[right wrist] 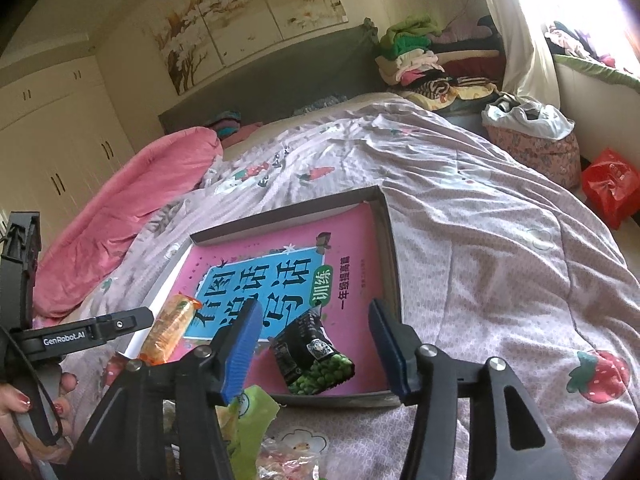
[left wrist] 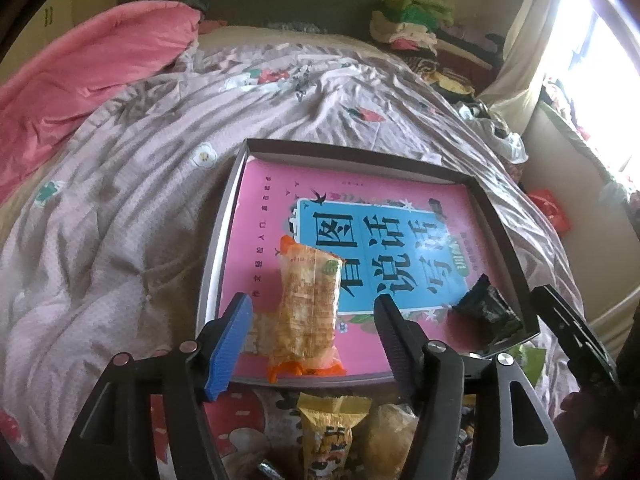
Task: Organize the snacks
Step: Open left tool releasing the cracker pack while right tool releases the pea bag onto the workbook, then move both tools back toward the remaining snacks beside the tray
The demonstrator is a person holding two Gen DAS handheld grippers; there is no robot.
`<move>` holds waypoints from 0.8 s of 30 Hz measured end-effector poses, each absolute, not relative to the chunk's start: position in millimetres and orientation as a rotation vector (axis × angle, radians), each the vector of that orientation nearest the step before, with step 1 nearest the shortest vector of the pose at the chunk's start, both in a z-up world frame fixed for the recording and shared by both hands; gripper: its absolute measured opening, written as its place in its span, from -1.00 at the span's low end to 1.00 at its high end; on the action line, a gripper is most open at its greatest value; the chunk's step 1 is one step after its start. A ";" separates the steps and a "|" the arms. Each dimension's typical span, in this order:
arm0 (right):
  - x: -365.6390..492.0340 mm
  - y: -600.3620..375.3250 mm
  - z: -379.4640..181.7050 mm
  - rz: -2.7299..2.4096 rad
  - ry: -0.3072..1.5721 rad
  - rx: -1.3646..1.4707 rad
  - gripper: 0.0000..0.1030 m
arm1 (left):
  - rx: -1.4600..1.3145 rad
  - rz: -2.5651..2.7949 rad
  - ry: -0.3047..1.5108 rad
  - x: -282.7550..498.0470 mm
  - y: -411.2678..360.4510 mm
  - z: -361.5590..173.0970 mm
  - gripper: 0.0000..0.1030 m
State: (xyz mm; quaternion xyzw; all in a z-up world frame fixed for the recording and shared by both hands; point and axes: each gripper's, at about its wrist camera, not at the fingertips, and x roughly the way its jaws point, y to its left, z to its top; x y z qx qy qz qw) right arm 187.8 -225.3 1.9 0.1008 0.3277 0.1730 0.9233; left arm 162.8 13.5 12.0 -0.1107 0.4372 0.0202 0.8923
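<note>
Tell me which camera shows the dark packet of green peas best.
The right wrist view. There the pea packet lies close and unhidden on the pink book between the open fingers, its pea picture facing the camera. In the left wrist view the packet sits far right, dark and crumpled, no picture visible.

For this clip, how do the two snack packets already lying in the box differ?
The orange packet is see-through, showing pale crackers, while the dark packet is opaque black with green peas printed on it. The orange packet is long and plump; the dark packet looks shorter and crumpled. The orange one lies near the box's left side, the dark one near its right corner. Both rest on the pink book, untouched by either gripper.
</note>
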 end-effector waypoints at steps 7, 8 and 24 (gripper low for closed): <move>181.7 -227.0 8.5 0.360 0.654 0.210 0.16 | -0.244 0.032 0.881 154.1 16.1 23.3 0.35; 180.2 -227.4 9.6 0.362 0.651 0.210 0.17 | -0.244 0.032 0.877 152.5 16.4 25.1 0.35; 158.3 -220.5 27.8 0.389 0.616 0.182 0.26 | -0.257 0.024 0.839 127.2 28.7 41.4 0.49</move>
